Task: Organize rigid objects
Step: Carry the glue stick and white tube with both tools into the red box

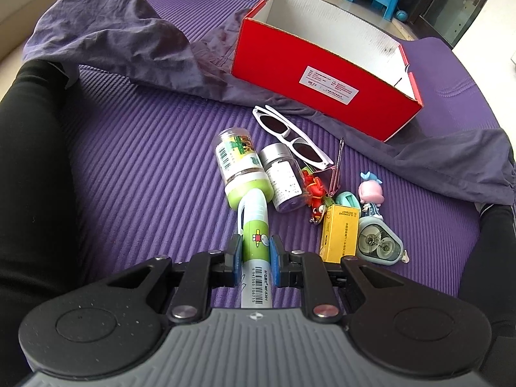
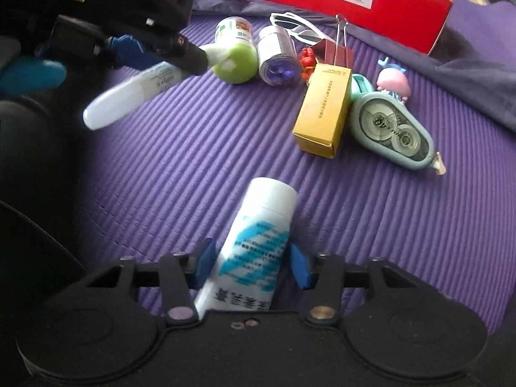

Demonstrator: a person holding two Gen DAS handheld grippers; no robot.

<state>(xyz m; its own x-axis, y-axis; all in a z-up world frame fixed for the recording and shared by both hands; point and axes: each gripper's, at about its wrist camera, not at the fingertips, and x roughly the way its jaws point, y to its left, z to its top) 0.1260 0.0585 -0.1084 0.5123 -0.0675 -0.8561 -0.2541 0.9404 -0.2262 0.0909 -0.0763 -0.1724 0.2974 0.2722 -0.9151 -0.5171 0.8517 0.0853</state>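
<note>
The left gripper [image 1: 254, 251] is clenched on a green-and-white marker pen [image 1: 256, 235], held above the ribbed purple mat [image 1: 145, 161]. The right gripper [image 2: 253, 267] straddles a white tube with blue print [image 2: 254, 245]; whether its blue fingers [image 2: 298, 266] press it is unclear. Bare mat lies before the open red cardboard box [image 1: 322, 87].

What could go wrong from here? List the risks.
1. The white squeeze tube with blue print sits skewed in the right claw; it may twist loose.
2. The green-and-white marker pen clamped in the left claw hangs close over the green-capped clear jar, which could be knocked and roll.
</note>
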